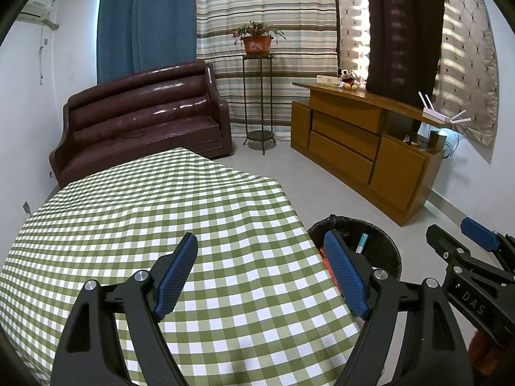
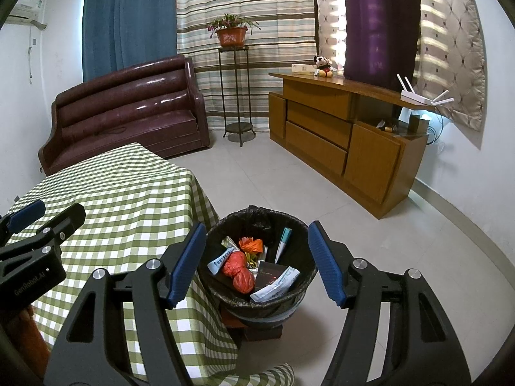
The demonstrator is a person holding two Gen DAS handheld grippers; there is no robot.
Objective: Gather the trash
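- Trash bin (image 2: 257,292), black liner, on floor just beside the table corner; inside: orange crumpled bags (image 2: 239,268), blue-white wrappers (image 2: 276,284), dark packet, teal tube (image 2: 282,241).
- Right gripper (image 2: 257,263) above bin, jaws wide apart, nothing between the pads.
- Left gripper (image 1: 260,276) over green-checked tablecloth (image 1: 161,218), jaws wide, empty.
- Behind: brown leather sofa (image 1: 141,115), plant stand (image 1: 257,103), wooden cabinet (image 1: 363,148).

Daylight filters through the curtains (image 1: 463,48), leaving the room evenly lit and both views sharp. Glare streaks the sofa (image 1: 141,115). Fisheye distortion bends the edges, and dark vignetting fills the corners of both views.
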